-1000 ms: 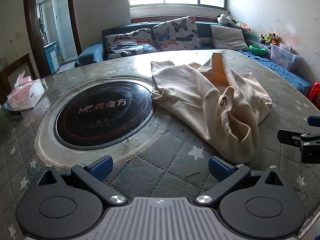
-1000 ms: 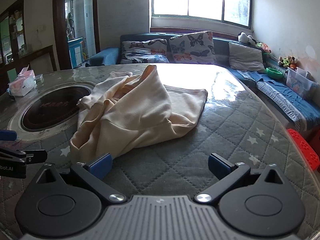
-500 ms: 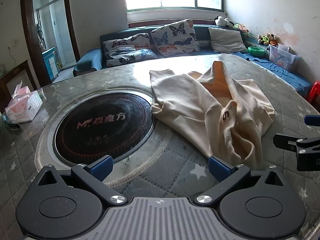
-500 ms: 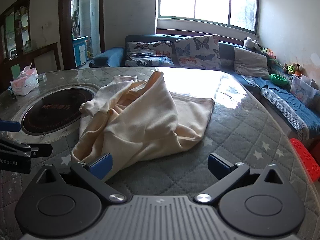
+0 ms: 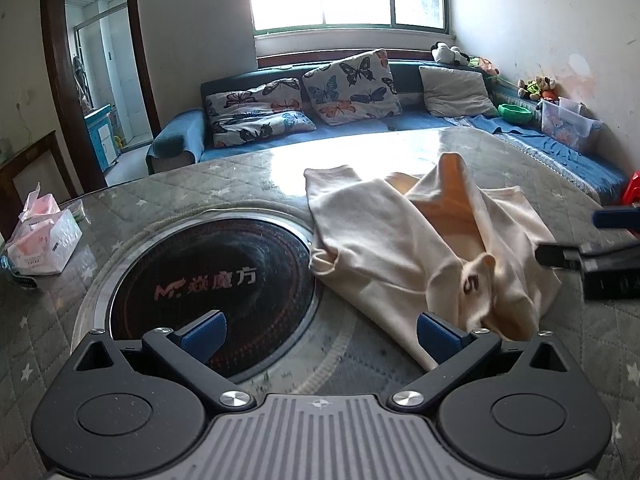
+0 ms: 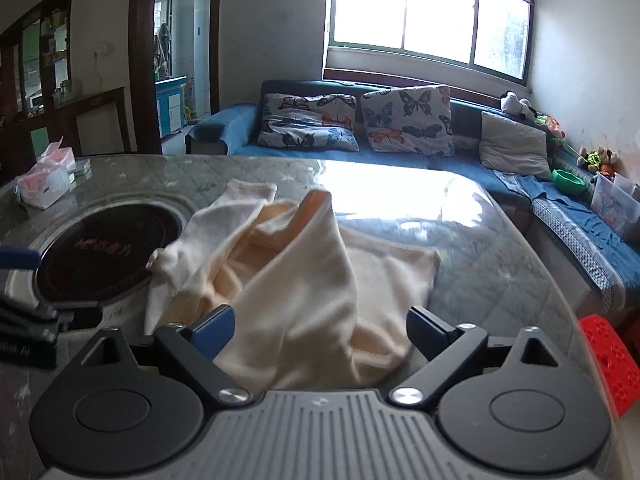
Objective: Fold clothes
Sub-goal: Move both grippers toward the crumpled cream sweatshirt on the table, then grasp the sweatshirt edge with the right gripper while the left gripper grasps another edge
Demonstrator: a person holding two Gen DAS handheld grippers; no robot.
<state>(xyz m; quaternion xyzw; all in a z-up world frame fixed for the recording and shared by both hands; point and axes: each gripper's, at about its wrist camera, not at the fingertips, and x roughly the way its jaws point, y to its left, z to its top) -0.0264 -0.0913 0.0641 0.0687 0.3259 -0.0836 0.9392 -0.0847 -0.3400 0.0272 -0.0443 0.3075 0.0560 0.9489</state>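
The left gripper (image 5: 320, 330) hangs with jaws spread wide over the round black cooktop (image 5: 212, 280) set into the quilted table (image 5: 120, 208); the crumpled cream garment (image 5: 408, 252) lies just right of it, its near hem touching the right finger (a "5" tag shows there). The right gripper (image 6: 320, 326), also spread wide and grasping nothing, has the garment's near folds (image 6: 296, 300) lying between its fingers.

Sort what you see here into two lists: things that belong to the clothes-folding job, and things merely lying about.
Job:
cream garment, crumpled
left gripper, open
right gripper, open
quilted table

Lying about:
tissue box
round cooktop
butterfly cushions
red stool
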